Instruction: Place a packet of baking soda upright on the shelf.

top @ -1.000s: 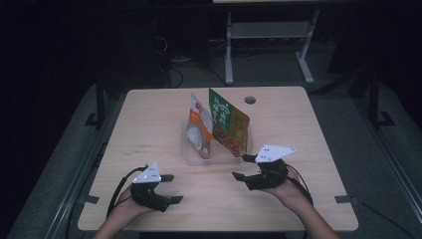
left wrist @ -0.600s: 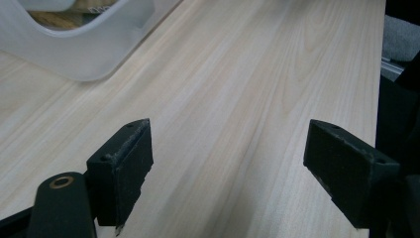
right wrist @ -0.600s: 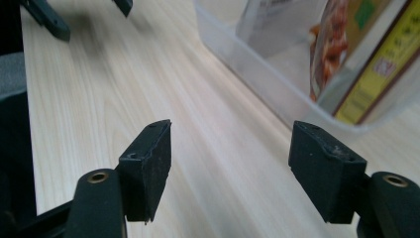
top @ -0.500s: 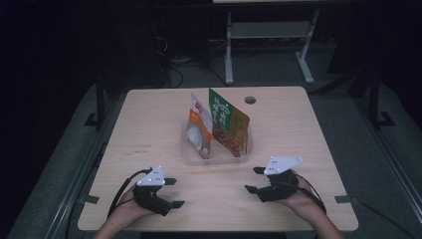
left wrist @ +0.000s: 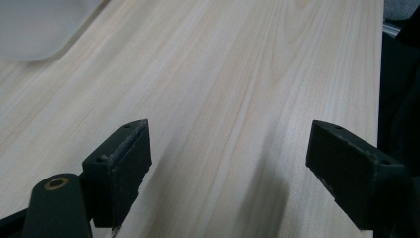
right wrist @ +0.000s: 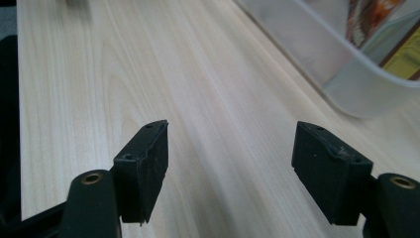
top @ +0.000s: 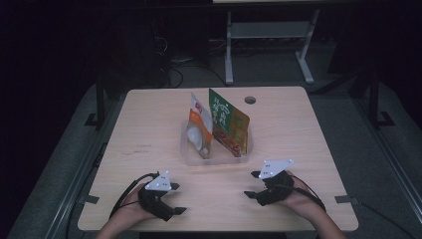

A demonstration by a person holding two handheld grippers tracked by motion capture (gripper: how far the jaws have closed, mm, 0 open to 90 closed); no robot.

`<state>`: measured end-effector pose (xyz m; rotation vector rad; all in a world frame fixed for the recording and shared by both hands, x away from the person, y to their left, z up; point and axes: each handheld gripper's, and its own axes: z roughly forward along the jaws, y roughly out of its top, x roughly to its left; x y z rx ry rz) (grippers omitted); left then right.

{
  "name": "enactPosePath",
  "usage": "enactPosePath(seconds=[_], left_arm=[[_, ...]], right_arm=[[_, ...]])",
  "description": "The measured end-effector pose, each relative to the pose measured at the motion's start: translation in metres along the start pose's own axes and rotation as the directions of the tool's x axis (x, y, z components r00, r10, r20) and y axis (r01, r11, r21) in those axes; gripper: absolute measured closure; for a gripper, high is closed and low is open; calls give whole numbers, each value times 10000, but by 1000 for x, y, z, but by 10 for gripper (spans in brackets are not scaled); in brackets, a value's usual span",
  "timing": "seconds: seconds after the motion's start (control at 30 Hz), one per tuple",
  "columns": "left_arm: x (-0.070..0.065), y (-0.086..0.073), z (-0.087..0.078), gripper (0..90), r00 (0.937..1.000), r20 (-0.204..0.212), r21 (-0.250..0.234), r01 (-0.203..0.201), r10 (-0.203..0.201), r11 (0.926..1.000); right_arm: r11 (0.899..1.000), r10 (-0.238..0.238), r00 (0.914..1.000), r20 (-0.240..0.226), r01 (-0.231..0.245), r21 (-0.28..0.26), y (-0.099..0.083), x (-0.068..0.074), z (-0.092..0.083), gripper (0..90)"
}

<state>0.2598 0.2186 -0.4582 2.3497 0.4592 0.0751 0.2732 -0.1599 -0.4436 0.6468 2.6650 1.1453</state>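
While both hands rest low at the near edge of the table, the left gripper lies with its jaws spread wide and nothing between them; in the left gripper view its two black pads frame only bare pale wood, and a blurred corner of the clear tub shows far off at the top left. The right gripper is likewise wide apart and empty-handed, its jaws having just been opening a little further with nothing between them; in the right gripper view its pads stand over bare tabletop, and the tub's rounded corner sits beyond them at the upper right, apart from the pads.

In the high view the clear tub stands at the middle of the table, ahead of both grippers and roughly between them, touched by neither. Two pouches stand upright in it, side by side. The orange-and-white pouch is on the left, with a pale rounded picture on its lower part. The green-and-orange pouch is on the right, leaning slightly, green at the top with white characters too small to read, and red and orange below. A small red patch sits on the left pouch's upper part; its writing cannot be read either.
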Motion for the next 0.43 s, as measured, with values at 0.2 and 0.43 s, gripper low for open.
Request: enactPosePath(seconds=[0.2, 0.43], left_arm=[[-1, 0, 3, 168, 10000, 50, 84, -24, 23, 10000], [-2, 0, 5, 168, 9998, 134, 147, -126, 124, 9998]], right_arm=[[9988, -402, 9991, 103, 399, 286, -1, 0, 5, 302], [9989, -376, 9993, 93, 373, 276, -1, -1, 6, 301]])
